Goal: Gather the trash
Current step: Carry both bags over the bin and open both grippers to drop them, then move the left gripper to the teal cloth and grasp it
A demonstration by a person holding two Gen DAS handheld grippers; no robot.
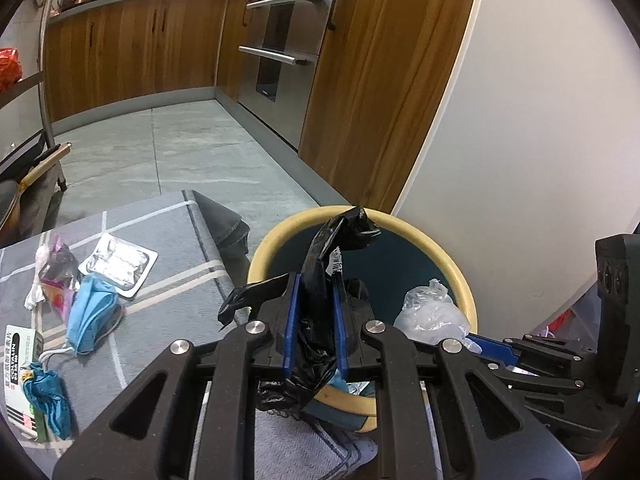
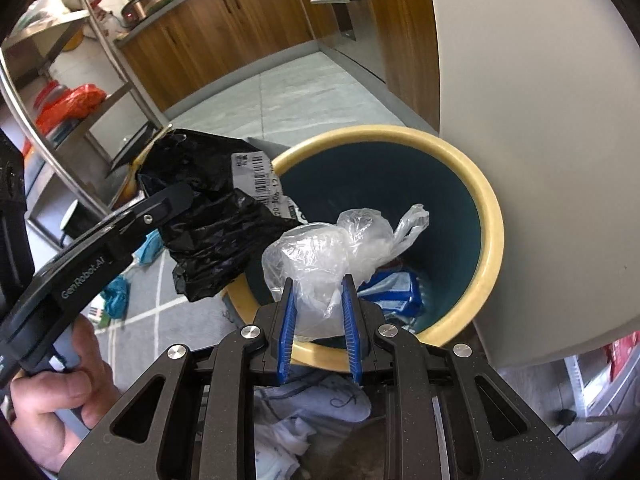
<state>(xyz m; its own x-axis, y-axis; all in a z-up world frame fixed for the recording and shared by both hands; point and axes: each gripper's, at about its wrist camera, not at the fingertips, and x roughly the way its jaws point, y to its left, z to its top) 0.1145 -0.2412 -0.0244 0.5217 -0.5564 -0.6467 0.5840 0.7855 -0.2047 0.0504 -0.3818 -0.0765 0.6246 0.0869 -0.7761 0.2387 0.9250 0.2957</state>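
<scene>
- Clamped between the blue pads of the left gripper point(image 1: 316, 280) is a crumpled black plastic bag point(image 1: 320, 264) with a white barcode label; the jaws are drawn in tight on it.
- A clear plastic bag point(image 2: 332, 252) is gripped by the right gripper point(image 2: 320, 284), whose jaws are only narrowly parted and pressed on the bunched film.
- Both bags are held above the mouth of a trash bin point(image 2: 490, 216), which is dark teal inside with a pale yellow rim and stands beside a white wall panel.
- Blue-and-white packaging point(image 2: 396, 286) is seen lying at the bottom of the bin.
- On the grey checked mat point(image 1: 172, 236) to the left of the bin, more litter is spread: a blue face mask point(image 1: 94, 312), a silver foil tray point(image 1: 118, 266), a white printed box point(image 1: 20, 344) and a teal wrapper point(image 1: 48, 400).
- A hand point(image 2: 60, 392) is seen wrapped around the handle of the left gripper in the right wrist view.
</scene>
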